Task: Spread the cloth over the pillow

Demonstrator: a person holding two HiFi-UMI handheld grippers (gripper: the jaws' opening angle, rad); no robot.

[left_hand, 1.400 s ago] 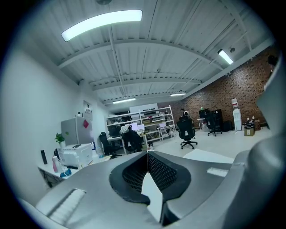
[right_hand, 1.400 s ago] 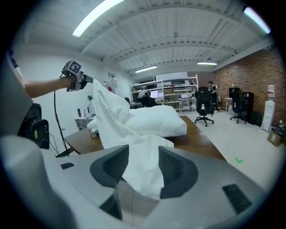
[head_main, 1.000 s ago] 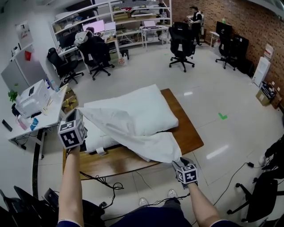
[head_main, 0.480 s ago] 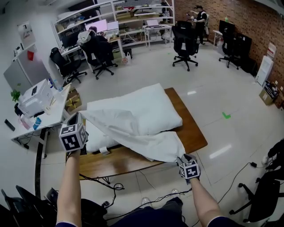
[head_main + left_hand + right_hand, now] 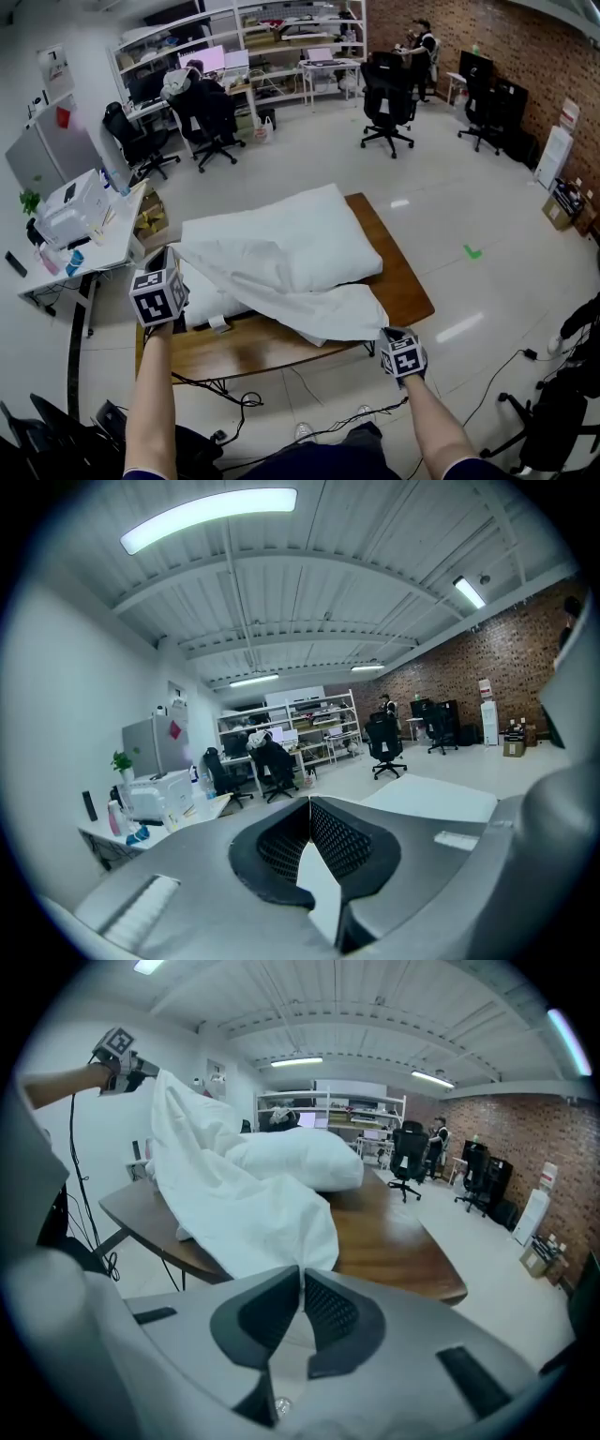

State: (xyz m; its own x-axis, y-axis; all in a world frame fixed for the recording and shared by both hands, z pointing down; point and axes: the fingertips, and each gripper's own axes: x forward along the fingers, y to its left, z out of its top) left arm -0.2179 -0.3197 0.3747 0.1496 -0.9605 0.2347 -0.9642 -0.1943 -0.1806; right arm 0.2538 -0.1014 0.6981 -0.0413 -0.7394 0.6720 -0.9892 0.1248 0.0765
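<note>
A white pillow point(image 5: 291, 230) lies on a brown wooden table point(image 5: 408, 291). A white cloth point(image 5: 309, 305) drapes from the pillow's near side down over the table's front edge. My left gripper point(image 5: 169, 267) is raised at the table's left end and shut on a corner of the cloth point(image 5: 319, 892). My right gripper point(image 5: 386, 332) sits low at the front right corner of the cloth. Its jaws are closing, and the right gripper view shows them pinched together point(image 5: 302, 1274) on the cloth's edge point(image 5: 244, 1204). The pillow point(image 5: 300, 1162) shows behind.
A white desk point(image 5: 84, 248) with a printer stands to the left of the table. Black cables point(image 5: 225, 398) trail on the floor under the front edge. Office chairs point(image 5: 386, 94), shelving and a person stand at the back. Another chair point(image 5: 553, 412) is at the right.
The right gripper has shifted slightly right and forward at the cloth's near corner. The left gripper has stayed raised with its corner of cloth.
</note>
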